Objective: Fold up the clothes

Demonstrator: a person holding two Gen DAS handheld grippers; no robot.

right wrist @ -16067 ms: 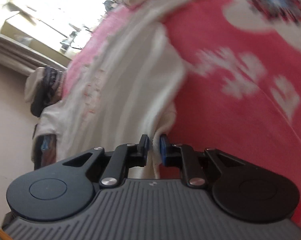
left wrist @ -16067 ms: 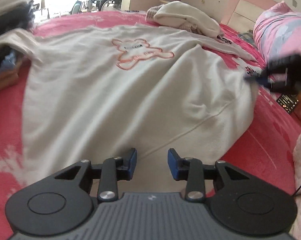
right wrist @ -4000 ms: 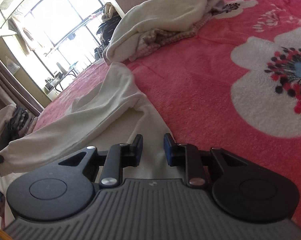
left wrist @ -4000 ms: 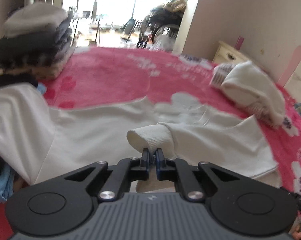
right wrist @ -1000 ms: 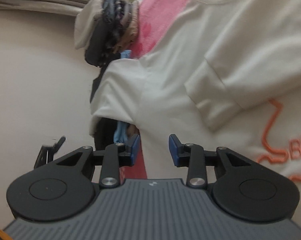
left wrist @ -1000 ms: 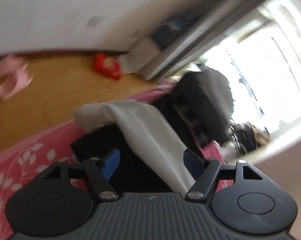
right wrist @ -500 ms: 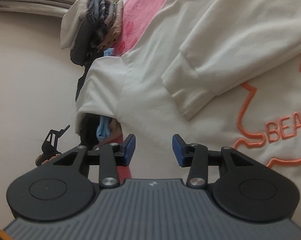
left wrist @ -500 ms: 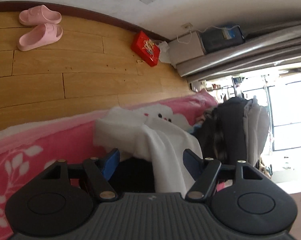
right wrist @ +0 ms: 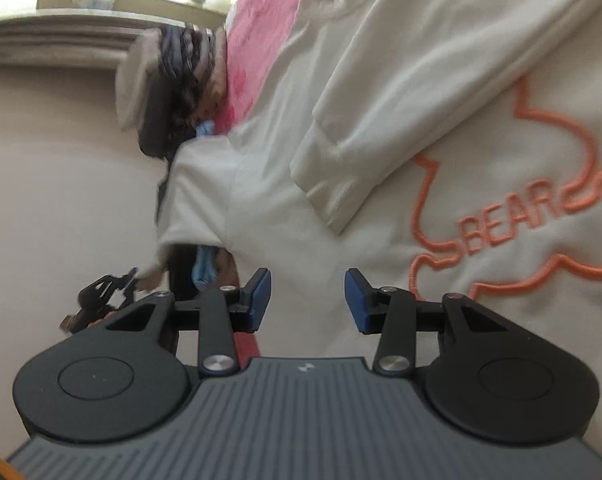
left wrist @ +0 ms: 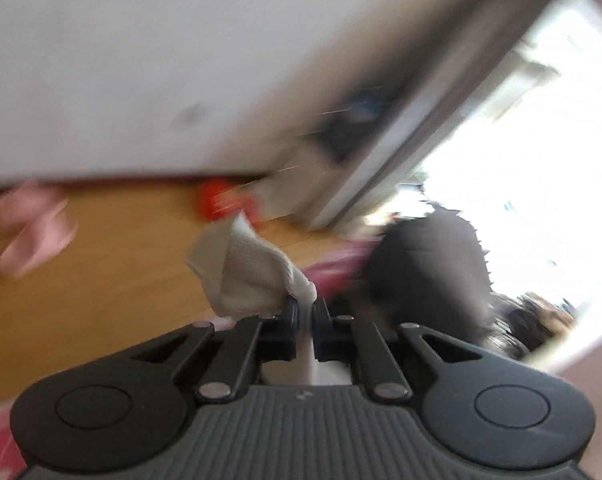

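My left gripper (left wrist: 305, 314) is clenched on what looks, through blur, like the sweatshirt's ribbed cuff (left wrist: 247, 276). My right gripper (right wrist: 307, 294) hangs released above the sweatshirt (right wrist: 441, 128), spread on the bed (right wrist: 261, 28).

Left view motion-blurred; window (left wrist: 541, 128) glare overexposed.

Right gripper (right wrist: 307, 294) hovers with jaws apart over the cream sweatshirt (right wrist: 381, 264); one sleeve cuff (right wrist: 333, 178) lies folded across it.

"BEAR" in orange stitching inside a bear outline on the cream sweatshirt (right wrist: 481, 128).
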